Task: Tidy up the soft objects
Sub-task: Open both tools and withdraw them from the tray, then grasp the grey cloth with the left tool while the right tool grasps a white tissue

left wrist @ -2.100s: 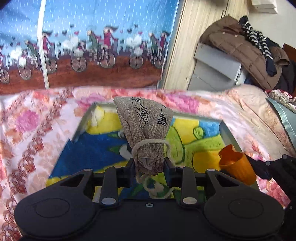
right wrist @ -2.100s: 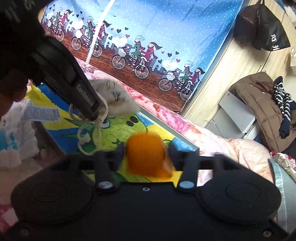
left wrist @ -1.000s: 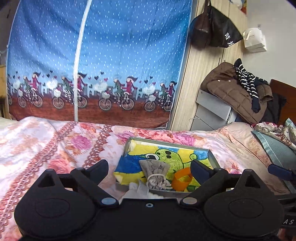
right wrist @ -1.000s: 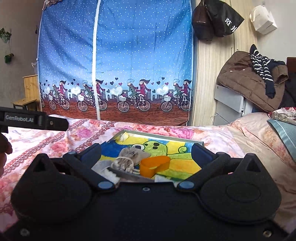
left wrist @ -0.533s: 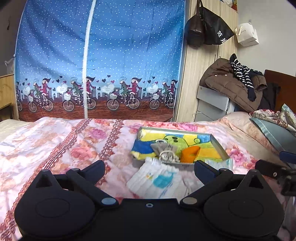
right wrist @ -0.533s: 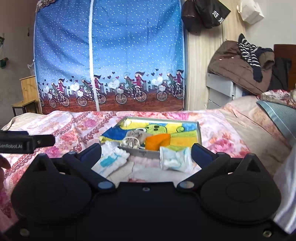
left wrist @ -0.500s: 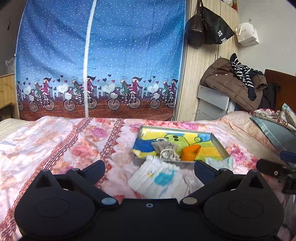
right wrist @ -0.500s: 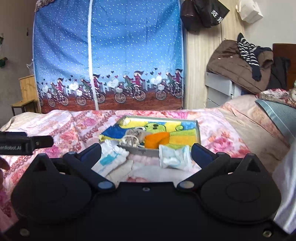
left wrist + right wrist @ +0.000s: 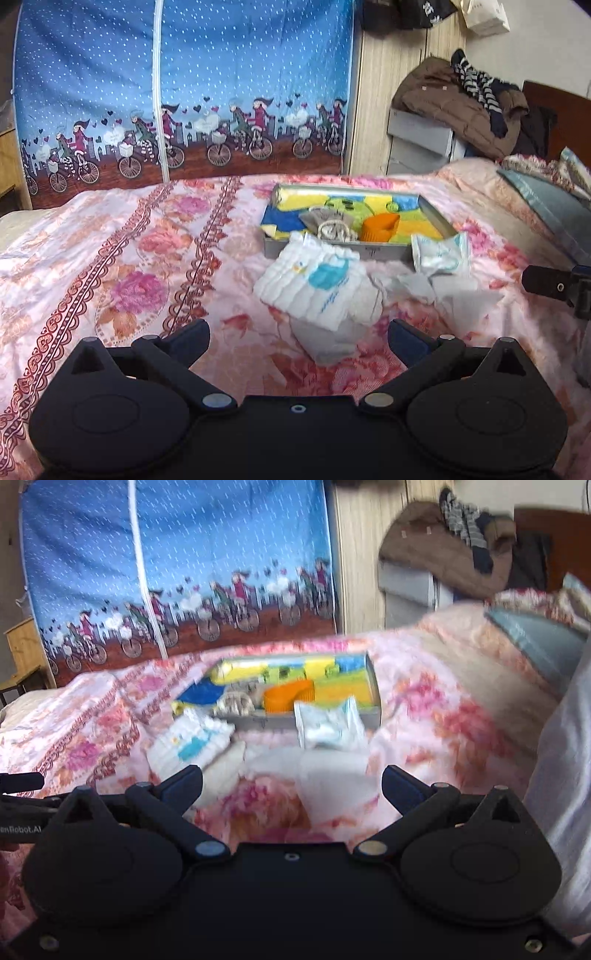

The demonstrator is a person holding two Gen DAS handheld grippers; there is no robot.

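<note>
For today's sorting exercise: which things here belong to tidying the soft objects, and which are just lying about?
Belong to the job:
tray
burlap pouch
orange cup
white folded cloth pack
small wrapped packet

Just lying about:
brown coat
striped scarf
blue bicycle curtain

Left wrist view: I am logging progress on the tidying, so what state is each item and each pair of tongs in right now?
Grey drawstring cloth pouch: lying inside the tray.
Orange soft cup: inside the tray, beside the pouch.
Grey metal tray with cartoon lining: on the bed, holding both.
White-and-blue folded diaper: on the bedspread, outside the tray.
Sealed white-blue packet: leaning against the tray's front wall.
Left tongs: open, empty.
Right tongs: open, empty.
</note>
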